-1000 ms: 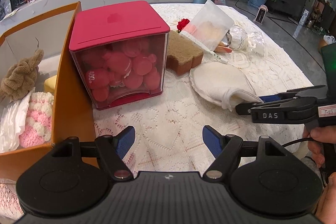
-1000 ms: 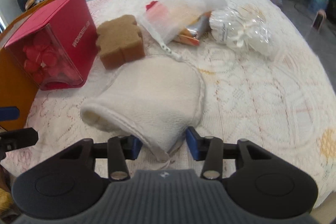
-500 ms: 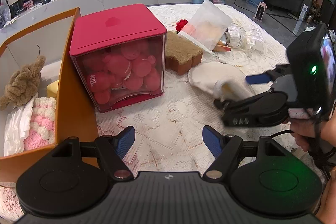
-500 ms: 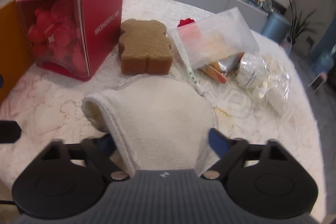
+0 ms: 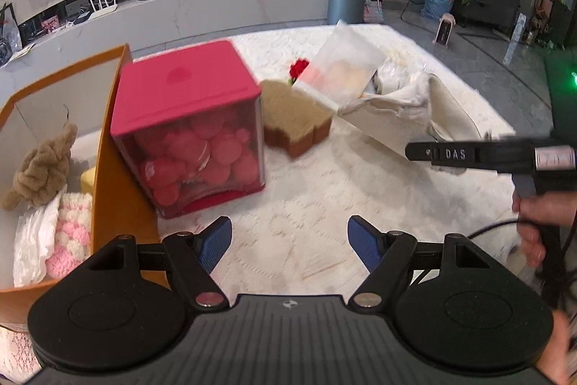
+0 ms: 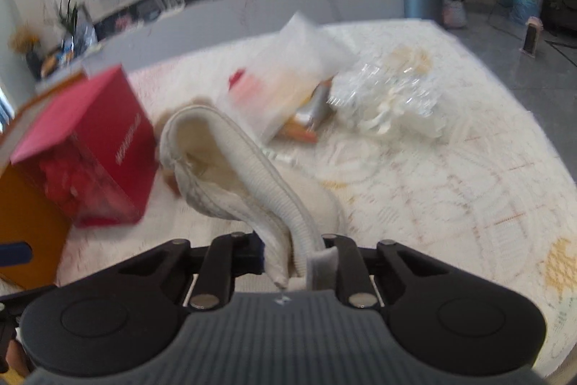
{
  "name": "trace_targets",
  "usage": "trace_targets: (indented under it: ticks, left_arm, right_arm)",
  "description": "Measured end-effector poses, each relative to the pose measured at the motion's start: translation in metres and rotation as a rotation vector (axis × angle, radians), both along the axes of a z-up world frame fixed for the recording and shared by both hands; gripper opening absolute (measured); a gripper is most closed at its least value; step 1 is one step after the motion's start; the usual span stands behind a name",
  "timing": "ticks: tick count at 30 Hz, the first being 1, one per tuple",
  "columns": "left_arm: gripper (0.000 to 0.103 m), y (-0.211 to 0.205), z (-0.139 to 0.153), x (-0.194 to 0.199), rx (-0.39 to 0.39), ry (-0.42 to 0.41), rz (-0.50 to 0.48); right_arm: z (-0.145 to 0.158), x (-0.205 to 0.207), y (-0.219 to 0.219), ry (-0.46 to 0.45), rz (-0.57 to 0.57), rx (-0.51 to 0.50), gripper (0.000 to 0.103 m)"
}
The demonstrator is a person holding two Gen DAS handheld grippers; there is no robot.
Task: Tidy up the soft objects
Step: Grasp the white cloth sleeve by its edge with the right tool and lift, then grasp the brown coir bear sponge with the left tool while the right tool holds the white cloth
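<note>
The right tongs [image 6: 294, 257], having just closed, clamp the cream fabric mitt [image 6: 230, 175] and hold it lifted off the lace-covered surface [image 6: 450, 190] beside the red box [image 5: 187, 128], while the left tongs [image 5: 290, 240] stand wide and empty.

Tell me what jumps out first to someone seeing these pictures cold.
The cream mitt pinched in the right tool, lifted off the lace cloth with its cuff gaping. Its jaws have just closed on it. Next, the red box of pink balls at table centre, beside the orange bin holding plush and knit pieces on the left. The left tool is open and empty.
</note>
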State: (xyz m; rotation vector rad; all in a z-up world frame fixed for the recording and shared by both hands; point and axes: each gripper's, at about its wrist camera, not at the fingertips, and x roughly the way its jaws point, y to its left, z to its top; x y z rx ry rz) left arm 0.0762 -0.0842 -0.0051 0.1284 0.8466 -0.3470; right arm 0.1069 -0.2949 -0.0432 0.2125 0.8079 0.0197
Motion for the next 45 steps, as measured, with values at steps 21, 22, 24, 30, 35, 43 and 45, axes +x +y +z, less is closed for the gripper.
trace_targets:
  ticks: [21, 22, 24, 30, 35, 43, 45]
  left_arm:
    - [0.088, -0.093, 0.001, 0.12, 0.022, 0.097, 0.289]
    - [0.088, -0.096, -0.004, 0.128, 0.026, 0.126, 0.309]
    - [0.089, -0.1, -0.016, 0.142, 0.028, 0.173, 0.359]
    - [0.089, -0.132, -0.034, 0.158, 0.305, 0.104, 0.439]
    - [0.094, -0.142, -0.064, 0.176, 0.368, 0.135, 0.579]
    - [0.084, -0.131, -0.075, 0.183, 0.302, 0.122, 0.628]
    - [0.082, -0.131, -0.075, 0.177, 0.298, 0.121, 0.609]
  right_arm:
    - [0.007, -0.028, -0.05, -0.056, -0.13, 0.202, 0.015]
    - [0.007, -0.03, -0.052, -0.057, -0.134, 0.208, 0.015]
    - [0.006, -0.031, -0.055, -0.057, -0.141, 0.227, 0.015]
    - [0.002, -0.028, -0.054, -0.047, -0.127, 0.249, 0.015]
    - [0.001, -0.025, -0.053, -0.05, -0.12, 0.256, 0.015]
    - [-0.002, -0.026, -0.06, -0.05, -0.134, 0.287, 0.015]
    - [-0.002, -0.025, -0.059, -0.051, -0.132, 0.286, 0.015]
